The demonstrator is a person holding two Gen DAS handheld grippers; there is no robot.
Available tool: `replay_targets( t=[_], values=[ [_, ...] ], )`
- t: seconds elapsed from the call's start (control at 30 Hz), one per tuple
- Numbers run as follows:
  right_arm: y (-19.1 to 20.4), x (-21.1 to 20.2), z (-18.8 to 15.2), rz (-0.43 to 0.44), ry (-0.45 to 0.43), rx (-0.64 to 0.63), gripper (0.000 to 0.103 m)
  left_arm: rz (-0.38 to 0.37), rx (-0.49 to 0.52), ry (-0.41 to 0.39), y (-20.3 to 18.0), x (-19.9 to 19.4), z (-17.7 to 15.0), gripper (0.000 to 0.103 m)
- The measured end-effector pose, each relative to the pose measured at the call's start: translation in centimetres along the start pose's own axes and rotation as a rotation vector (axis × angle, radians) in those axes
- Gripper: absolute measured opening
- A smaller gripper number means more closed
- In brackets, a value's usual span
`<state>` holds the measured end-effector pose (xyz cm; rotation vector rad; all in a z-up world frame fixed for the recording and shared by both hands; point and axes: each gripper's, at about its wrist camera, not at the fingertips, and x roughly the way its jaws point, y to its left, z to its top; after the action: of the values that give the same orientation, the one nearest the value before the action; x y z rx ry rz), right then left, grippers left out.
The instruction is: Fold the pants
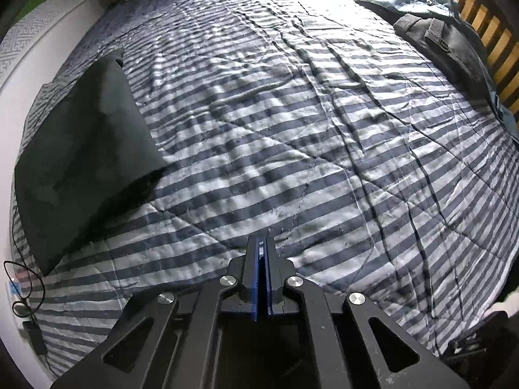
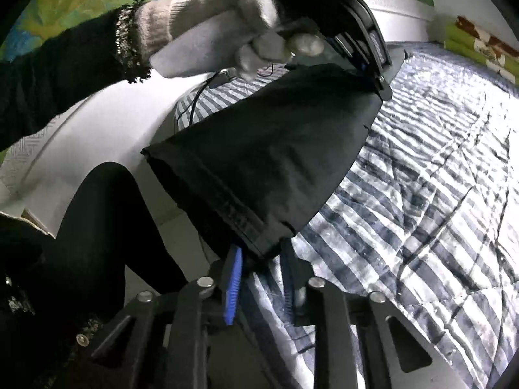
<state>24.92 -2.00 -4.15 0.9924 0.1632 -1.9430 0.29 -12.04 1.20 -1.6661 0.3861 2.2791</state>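
The black folded pants point(image 1: 87, 162) lie on the left part of the striped quilt point(image 1: 292, 129), near the bed's edge. My left gripper point(image 1: 262, 240) is shut, blue pads together with nothing between them, over the quilt to the right of the pants. In the right wrist view the pants point(image 2: 259, 162) fill the middle. Their near hem corner sits at the tips of my right gripper point(image 2: 261, 253), which is open, one blue pad point(image 2: 233, 285) showing. A white-gloved hand point(image 2: 227, 26) holds the left gripper point(image 2: 384, 92) above the pants' far corner.
A pile of dark grey pants point(image 1: 438, 35) and blue jeans point(image 1: 421, 0) lies at the far right by wooden slats point(image 1: 486, 32). A black cable point(image 1: 22, 285) loops at the bed's left edge. A person's black-clad leg point(image 2: 97, 227) stands beside the white bed side point(image 2: 107, 123).
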Motion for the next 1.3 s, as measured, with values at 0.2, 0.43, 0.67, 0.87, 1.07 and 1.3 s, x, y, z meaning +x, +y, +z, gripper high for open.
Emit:
replay_targets(
  t=[0.2,0.43,0.67,0.87,1.07,1.3],
  values=[
    [0.5,-0.5,0.1,-0.017,-0.029,-0.037,0.013,0.011,-0.009,-0.018,0.3,-0.2,0.0,0.001],
    [1.4,-0.5,-0.2,-0.018,-0.024,-0.097,0.012,0.098,-0.060,-0.031,2.0,0.6,0.8,0.000],
    [1.0,-0.2,-0.4,-0.019,-0.003,-0.100,0.012,-0.069,-0.086,-0.003,3.1,-0.7,0.0,0.025],
    [0.9,-0.2,-0.5,-0.023,-0.005,-0.081,0.012,-0.103,-0.093,-0.024,2.1,-0.7,-0.1,0.050],
    [0.8,-0.2,-0.3,-0.034,-0.006,-0.077,0.012,-0.088,-0.034,0.026,0.4,0.3,0.8,0.057],
    [0.7,-0.6,-0.1,-0.070,-0.022,-0.067,0.011,-0.052,-0.065,0.017,0.1,1.2,-0.1,0.018]
  ],
)
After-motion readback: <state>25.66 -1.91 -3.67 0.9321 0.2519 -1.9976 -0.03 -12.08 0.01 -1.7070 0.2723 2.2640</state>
